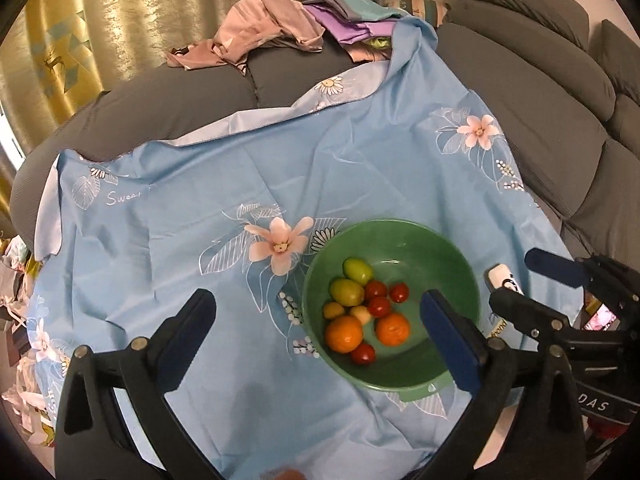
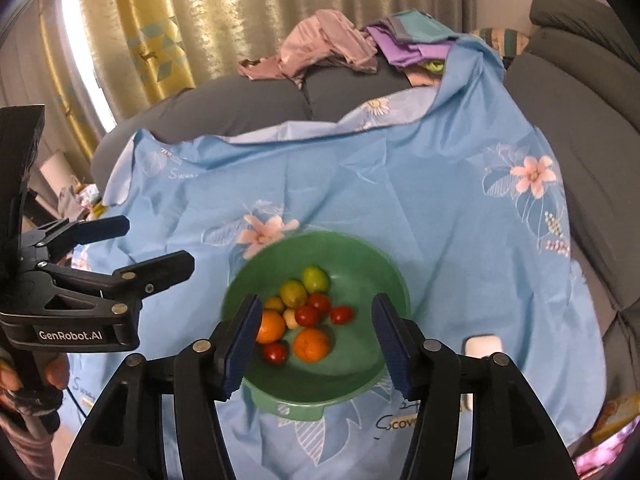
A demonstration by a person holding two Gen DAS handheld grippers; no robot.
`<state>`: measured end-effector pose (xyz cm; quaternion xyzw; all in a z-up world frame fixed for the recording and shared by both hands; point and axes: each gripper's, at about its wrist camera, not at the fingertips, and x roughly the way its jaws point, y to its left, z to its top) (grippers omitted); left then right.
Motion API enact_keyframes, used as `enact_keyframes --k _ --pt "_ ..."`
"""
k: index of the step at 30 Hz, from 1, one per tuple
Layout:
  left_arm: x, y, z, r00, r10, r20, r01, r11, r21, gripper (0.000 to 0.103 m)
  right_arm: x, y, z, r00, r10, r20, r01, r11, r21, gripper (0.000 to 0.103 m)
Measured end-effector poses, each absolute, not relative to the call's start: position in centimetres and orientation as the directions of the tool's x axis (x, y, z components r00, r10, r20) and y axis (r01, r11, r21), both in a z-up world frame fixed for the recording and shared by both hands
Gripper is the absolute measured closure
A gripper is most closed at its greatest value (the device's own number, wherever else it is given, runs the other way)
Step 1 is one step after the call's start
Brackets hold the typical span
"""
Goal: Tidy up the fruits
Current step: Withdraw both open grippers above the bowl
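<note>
I am looking down at a green bowl (image 1: pixel 404 240) sitting on a blue flower cloth (image 1: pixel 224 184) that is covering a grey sofa (image 1: pixel 532 92). All the fruits are lying in the bowl: two oranges (image 1: pixel 343 333), some little red tomatoes (image 1: pixel 379 306) and a few green fruits (image 1: pixel 345 291), all packed close and touching. The top green fruit (image 1: pixel 357 271) is egg-shaped and its long side is pointing toward the far rim. My left gripper (image 1: pixel 320 312) is hanging over the near-left side of the bowl with its fingers wide apart and holding nothing. My right gripper (image 2: pixel 314 328) is hanging right over the bowl, fingers apart too, with the fruits showing between them. A small white thing (image 2: pixel 483 345) is lying on the cloth just right of the bowl. A pile of pink and purple clothes (image 1: pixel 280 24) is sitting far back on the sofa, and gold curtains (image 1: pixel 120 20) are hanging behind it.
</note>
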<state>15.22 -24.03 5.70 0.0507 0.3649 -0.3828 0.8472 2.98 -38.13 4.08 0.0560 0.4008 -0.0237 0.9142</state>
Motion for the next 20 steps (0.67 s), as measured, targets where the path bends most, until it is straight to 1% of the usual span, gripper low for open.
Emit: enact_keyframes --k 3,5,12,20 --pt "15.2 -24.2 6.4 0.414 -0.619 -0.668 0.701 0.685 -0.200 0.001 2.9 -37.8 5.0 0.673 -0.022 -0.739 0.080 0.996 0.043 0.045" --pt "15.0 -24.2 7.0 0.440 -0.604 -0.664 0.697 0.696 -0.171 0.001 2.9 -37.6 5.4 0.670 -0.019 -0.742 0.066 0.997 0.034 0.045" --pt "14.8 -24.1 7.7 0.479 -0.571 -0.667 0.685 0.718 -0.124 0.001 2.9 -37.8 5.8 0.665 -0.007 -0.747 0.064 0.997 0.047 0.045" --pt "14.9 -24.6 7.5 0.484 -0.557 -0.675 0.679 0.726 -0.112 0.001 3.1 -38.0 5.9 0.663 -0.003 -0.748 0.066 0.996 0.054 0.045"
